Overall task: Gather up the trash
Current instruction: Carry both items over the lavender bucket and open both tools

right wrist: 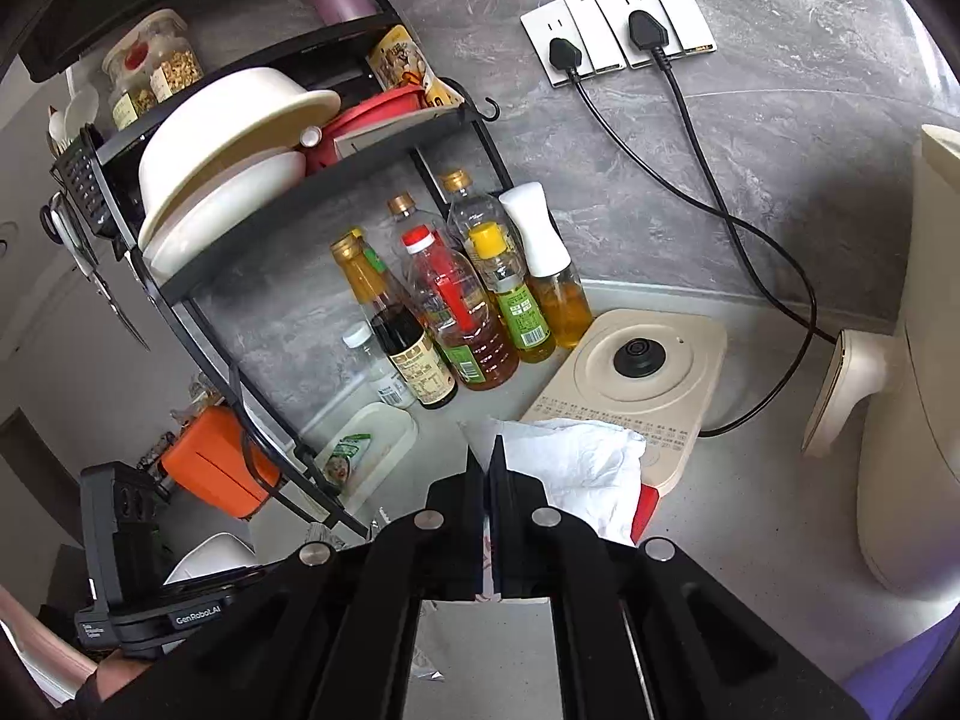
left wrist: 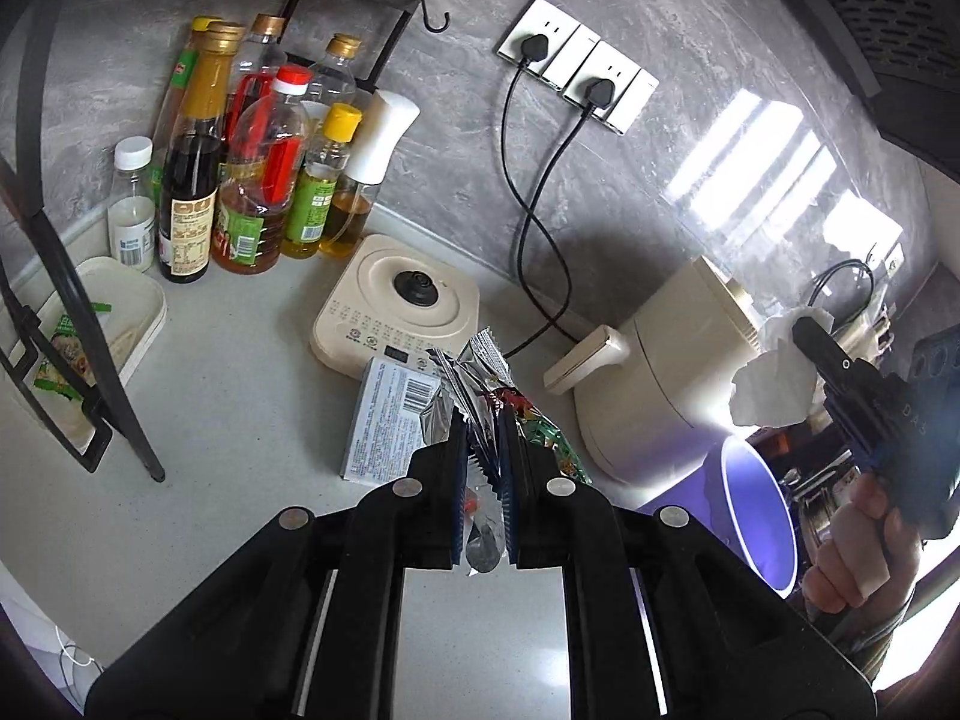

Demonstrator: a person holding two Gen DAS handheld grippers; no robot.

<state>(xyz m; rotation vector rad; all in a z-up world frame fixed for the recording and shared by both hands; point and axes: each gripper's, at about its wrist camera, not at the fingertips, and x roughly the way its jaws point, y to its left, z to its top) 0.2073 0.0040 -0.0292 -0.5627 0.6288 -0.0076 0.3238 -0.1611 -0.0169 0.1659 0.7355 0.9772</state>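
Trash is already in both tools: the left gripper [left wrist: 485, 468] has its fingers clenched on a crumpled foil snack wrapper [left wrist: 489, 396], held up off the table [left wrist: 240, 420], and the right gripper [right wrist: 487, 480] has its fingers pinched tight on a white paper tissue [right wrist: 576, 468], likewise lifted. In the left view the tissue [left wrist: 774, 384] hangs directly above the open purple bin [left wrist: 759, 516] at the near right edge of the table, so the step in hand looks like the drop.

To do it well, I would bring the right fingers down until the tissue sits inside the rim before letting go, since light paper drifts. The wrapper should follow from the left; it is stiff and springy, so release it low and well within the mouth.

Still on the table is a blue-grey printed packet [left wrist: 390, 420], lying flat just beside the cream kettle base [left wrist: 402, 312]; it may be the next piece to collect. A cream air fryer [left wrist: 660, 372] stands just left of the bin and narrows the left tool's path, so the wrapper should travel above or in front of its handle. Two black power cords [left wrist: 540, 228] trail from the wall sockets toward the appliances. A cluster of oil and sauce bottles [left wrist: 252, 180] stands at the far left, well apart from the bin.
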